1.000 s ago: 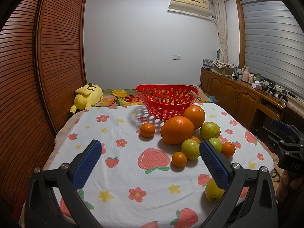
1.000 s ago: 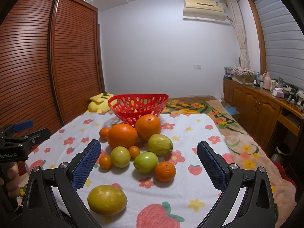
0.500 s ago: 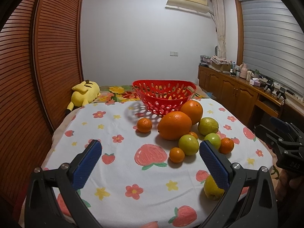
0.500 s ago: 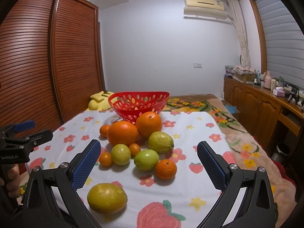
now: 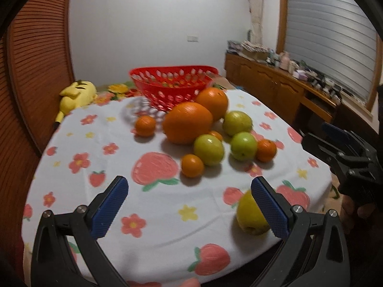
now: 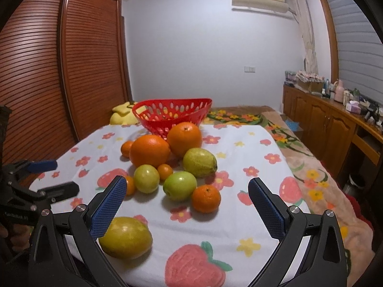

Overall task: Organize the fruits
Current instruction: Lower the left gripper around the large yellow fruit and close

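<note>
A red perforated basket (image 5: pixel 172 85) stands at the far side of the table, also in the right wrist view (image 6: pixel 171 114). In front of it lies a cluster of fruit: two big oranges (image 5: pixel 188 122), several small tangerines (image 5: pixel 192 165), green fruits (image 5: pixel 208 149) and a yellow-green pear-like fruit (image 6: pixel 199 162). A yellow fruit (image 6: pixel 125 237) lies alone near the front edge, also in the left wrist view (image 5: pixel 250 215). My left gripper (image 5: pixel 189 203) is open and empty, above the front of the table. My right gripper (image 6: pixel 186 203) is open and empty, just short of the cluster.
The table carries a white cloth with strawberries and flowers (image 5: pixel 153 169). A yellow plush toy (image 5: pixel 75 93) lies behind the table's left side. A louvred wooden wardrobe (image 6: pixel 59 83) stands left, a wooden sideboard (image 6: pixel 335 122) with clutter right.
My left gripper has moved forward and tilted down toward the fruit, which now looks closer. My right gripper has barely moved. Both stay open.
</note>
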Available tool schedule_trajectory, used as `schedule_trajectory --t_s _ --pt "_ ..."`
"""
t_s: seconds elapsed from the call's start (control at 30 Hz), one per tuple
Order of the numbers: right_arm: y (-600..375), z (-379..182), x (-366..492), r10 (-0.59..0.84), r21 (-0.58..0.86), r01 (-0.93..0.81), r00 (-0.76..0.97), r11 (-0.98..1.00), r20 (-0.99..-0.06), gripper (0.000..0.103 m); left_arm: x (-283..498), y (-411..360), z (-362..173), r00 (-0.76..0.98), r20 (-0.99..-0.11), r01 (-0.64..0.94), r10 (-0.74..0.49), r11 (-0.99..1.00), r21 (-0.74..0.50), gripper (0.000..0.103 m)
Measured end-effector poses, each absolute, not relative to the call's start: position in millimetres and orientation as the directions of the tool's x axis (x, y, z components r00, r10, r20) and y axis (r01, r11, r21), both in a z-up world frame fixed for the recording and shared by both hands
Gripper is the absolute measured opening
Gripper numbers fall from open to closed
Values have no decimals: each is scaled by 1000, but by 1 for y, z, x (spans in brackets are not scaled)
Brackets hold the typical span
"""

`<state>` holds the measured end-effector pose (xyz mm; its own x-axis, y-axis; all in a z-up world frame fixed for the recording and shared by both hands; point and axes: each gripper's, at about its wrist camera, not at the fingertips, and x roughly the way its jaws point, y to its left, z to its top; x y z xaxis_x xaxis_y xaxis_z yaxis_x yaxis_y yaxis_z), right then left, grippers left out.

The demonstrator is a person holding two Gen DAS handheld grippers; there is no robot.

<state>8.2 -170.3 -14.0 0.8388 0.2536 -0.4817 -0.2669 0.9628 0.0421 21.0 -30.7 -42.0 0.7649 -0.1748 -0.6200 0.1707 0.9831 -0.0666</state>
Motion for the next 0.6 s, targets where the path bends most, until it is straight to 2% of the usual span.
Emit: schedule_trajectory --t_s 0.37,0.6 --pt "-188 -25 25 248 58 -258 805 964 -538 102 37 -55 -57 640 -693 321 -331 935 -150 101" --pt "-197 -33 31 233 49 -250 791 967 -566 101 46 -74 -64 577 -729 389 -368 909 -150 100"
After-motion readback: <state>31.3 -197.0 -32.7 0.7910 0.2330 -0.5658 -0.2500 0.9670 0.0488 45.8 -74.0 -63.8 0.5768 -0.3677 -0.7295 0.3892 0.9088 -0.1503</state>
